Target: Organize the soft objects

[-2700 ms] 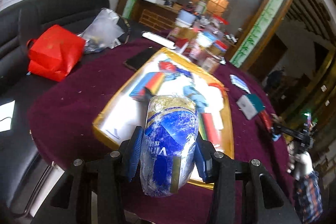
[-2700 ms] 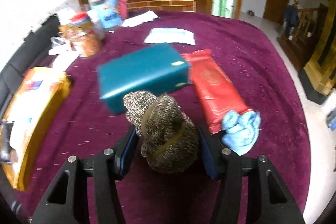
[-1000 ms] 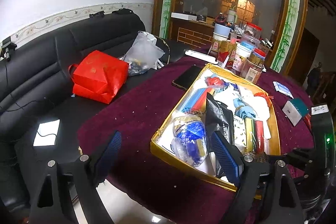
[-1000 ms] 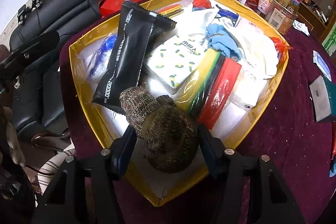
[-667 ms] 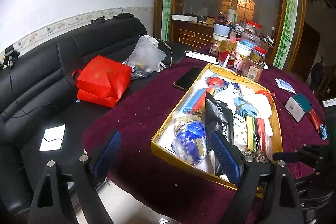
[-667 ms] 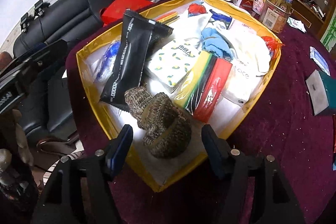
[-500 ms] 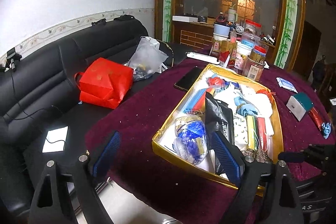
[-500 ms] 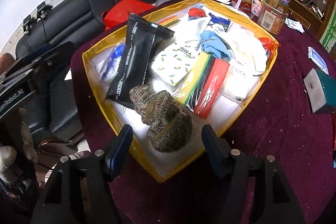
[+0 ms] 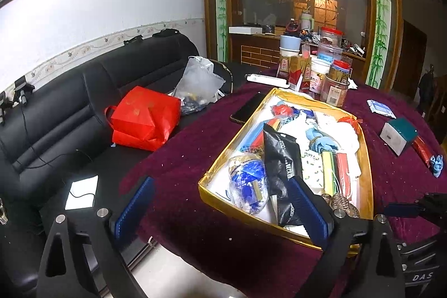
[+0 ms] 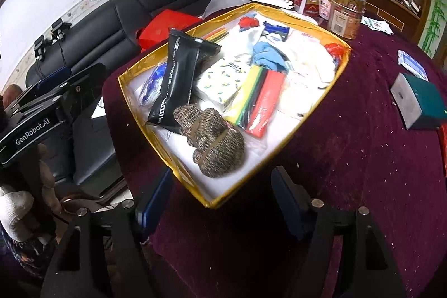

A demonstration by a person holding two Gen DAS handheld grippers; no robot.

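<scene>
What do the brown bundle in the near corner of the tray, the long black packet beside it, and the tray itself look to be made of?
Brown bundle: knitted yarn, matte, ribbed stitches visible; probably rolled socks.
Black packet: plastic film, slightly glossy, with a crimped, saw-toothed end seal.
Tray: likely cardboard faced with shiny gold foil, lined in white; creased rim suggests paperboard.

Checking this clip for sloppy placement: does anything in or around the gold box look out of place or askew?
The black snack packet lies slanted, propped over the blue-and-white pouch rather than flat. The knitted bundle sits loose in the near corner of the gold box. A small blue item is outside, on the cloth.
</scene>
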